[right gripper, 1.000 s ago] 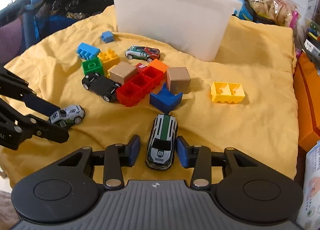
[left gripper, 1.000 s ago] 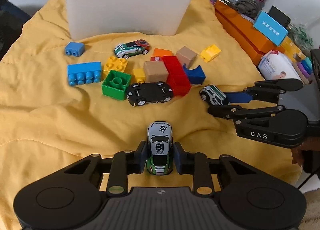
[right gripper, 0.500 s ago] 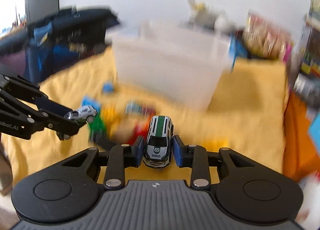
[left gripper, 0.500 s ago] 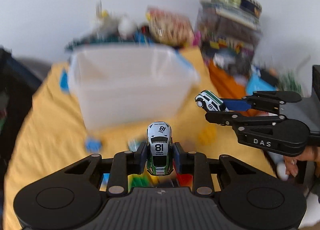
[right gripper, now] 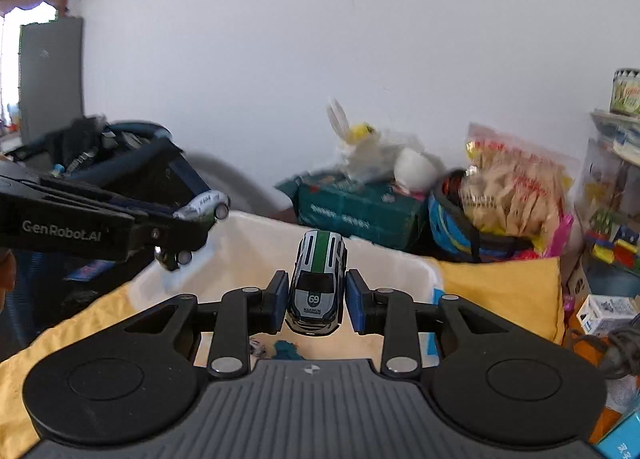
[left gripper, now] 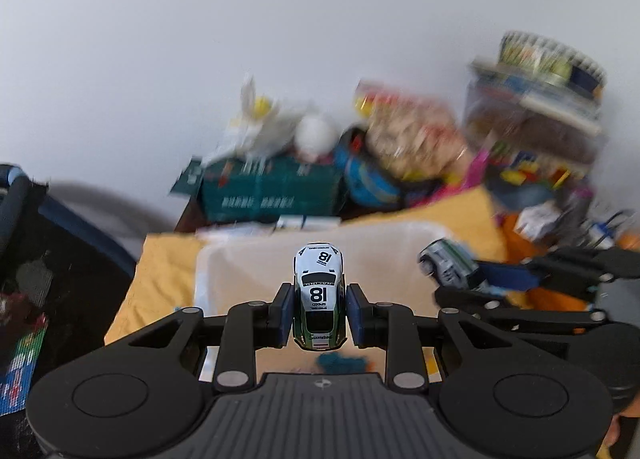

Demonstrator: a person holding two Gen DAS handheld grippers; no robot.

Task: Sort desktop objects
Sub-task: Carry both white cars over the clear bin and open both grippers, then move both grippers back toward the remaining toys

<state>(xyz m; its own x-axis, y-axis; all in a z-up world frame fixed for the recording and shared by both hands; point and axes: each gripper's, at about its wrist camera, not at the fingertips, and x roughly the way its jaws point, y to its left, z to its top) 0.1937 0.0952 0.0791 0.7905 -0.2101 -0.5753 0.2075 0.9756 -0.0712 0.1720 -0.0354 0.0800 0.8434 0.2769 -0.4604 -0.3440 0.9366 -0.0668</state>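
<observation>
Tools over bin (left gripper: 208, 271), its floor mostly hidden: left tool (left gripper: 319, 315) clamps car 18 (left gripper: 319, 299), right tool (right gripper: 316, 301) clamps car 69 (right gripper: 317, 287).

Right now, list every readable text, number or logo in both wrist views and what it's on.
"18": roof and hood of the white-green toy car held in the left gripper.
"Sunoco"-like word on that car's bumper: too small to be sure.
"69": hood of the grey-green toy car held in the right gripper.
"MAXIMUM" under the 69: barely legible.
"GenRobot.AI": side of the left gripper, seen from the right wrist.
Green box print: blurred, unreadable.
</observation>
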